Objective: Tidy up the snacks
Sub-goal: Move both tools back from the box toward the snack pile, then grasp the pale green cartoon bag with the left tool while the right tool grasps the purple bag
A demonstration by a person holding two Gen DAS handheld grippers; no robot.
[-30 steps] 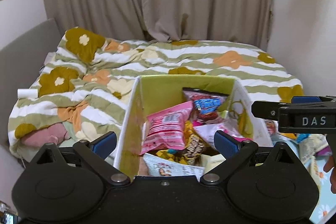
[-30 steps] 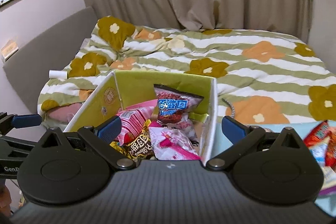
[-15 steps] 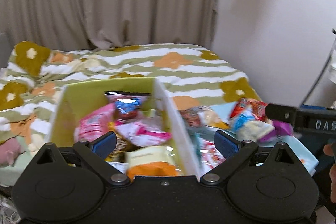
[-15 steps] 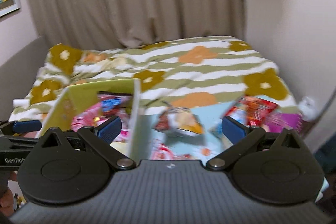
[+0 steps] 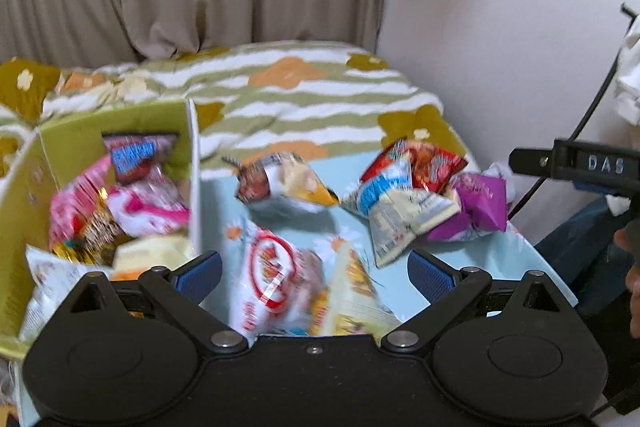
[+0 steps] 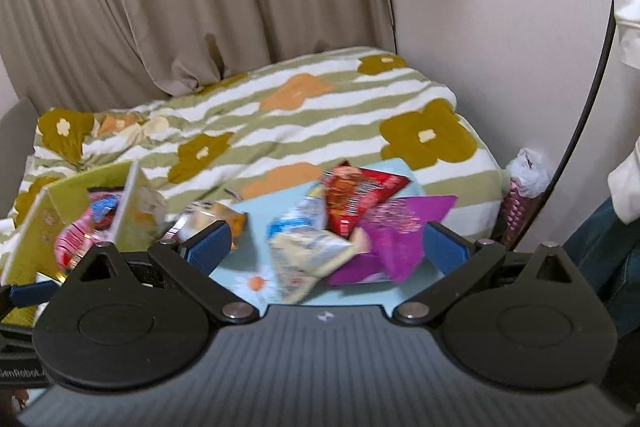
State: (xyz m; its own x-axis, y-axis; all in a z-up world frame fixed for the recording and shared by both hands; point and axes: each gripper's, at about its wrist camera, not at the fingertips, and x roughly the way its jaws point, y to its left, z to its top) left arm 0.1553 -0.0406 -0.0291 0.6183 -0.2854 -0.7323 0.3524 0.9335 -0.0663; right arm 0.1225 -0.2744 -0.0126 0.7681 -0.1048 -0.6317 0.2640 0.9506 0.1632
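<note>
Tongs, left (image 5: 314, 273) and right (image 6: 326, 241), both released and empty, should descend squarely over one loose snack packet (image 5: 404, 215) right of the green box (image 5: 76, 143).

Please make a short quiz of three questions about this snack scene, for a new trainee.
1. True or false: the left gripper holds a packet.
2. The purple packet lies: A) in the green box; B) on the light blue cloth; C) on the floor.
3. Fill in: the right gripper is ____.

Key: 1 false; 2 B; 3 open.
</note>
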